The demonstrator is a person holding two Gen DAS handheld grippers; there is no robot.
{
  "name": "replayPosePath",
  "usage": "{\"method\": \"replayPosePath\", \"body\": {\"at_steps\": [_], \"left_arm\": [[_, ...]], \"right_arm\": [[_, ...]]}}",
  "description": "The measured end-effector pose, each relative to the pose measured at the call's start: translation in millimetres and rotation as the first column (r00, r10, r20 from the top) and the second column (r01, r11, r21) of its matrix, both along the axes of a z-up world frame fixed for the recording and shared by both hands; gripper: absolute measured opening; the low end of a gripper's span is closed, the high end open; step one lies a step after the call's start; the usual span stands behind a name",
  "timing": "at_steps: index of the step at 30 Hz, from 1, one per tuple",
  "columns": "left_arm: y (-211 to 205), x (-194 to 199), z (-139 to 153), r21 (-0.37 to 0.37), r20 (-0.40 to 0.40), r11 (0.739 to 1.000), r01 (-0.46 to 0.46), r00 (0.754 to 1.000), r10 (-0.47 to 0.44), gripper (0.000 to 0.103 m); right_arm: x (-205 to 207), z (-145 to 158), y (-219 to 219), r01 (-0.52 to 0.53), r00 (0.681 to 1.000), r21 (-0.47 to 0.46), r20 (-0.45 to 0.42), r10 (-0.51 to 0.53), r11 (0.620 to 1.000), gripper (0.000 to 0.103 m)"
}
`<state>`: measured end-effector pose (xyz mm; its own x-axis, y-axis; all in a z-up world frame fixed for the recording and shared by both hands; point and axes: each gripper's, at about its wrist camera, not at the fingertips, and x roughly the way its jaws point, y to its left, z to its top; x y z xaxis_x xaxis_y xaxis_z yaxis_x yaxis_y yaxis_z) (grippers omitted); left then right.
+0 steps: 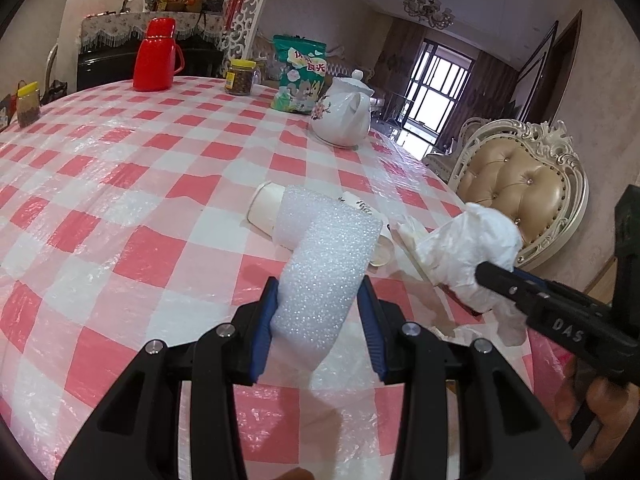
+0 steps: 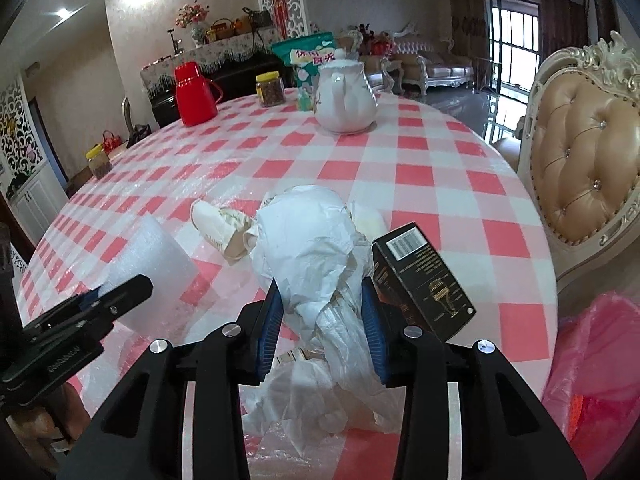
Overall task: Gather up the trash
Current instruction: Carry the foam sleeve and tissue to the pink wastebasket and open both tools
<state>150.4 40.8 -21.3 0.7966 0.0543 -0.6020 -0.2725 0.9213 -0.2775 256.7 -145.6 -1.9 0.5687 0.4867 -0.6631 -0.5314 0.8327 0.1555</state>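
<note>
2 jars (image 1: 240, 77), 1 teapot (image 1: 343, 114), 1 thermos (image 1: 155, 55).

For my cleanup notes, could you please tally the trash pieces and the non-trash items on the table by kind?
Foam sheet, held by left gripper: 1
Crumpled white paper, held by right gripper: 1
Paper cups: 2
Black box: 1
Jars: 2
Red thermos: 1
Teapot: 1
Green bag: 1
Total: 10

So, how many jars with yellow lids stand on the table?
2. One jar stands at the far side, between the red thermos and the green bag; the other jar stands at the left edge.
</note>
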Motion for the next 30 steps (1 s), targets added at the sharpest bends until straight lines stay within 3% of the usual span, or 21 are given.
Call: {"method": "replayPosePath", "body": {"at_steps": [16, 30], "left_arm": [[-25.2, 0.2, 18.8, 0.023, 0.041, 0.998, 0.058, 0.997, -0.059, 0.039], [-115.8, 19.9, 56.8, 0.059, 0.097, 0.970, 0.234, 0.966, -0.239, 0.039]], "right_arm": [[-21.6, 27.7, -65.8, 0.132, 0.987, 0.035, 0.088, -0.134, 0.991, 0.037], [-40.6, 31.2, -168.9, 0.308, 0.942, 0.046, 0.127, -0.311, 0.950, 0.037]]}}
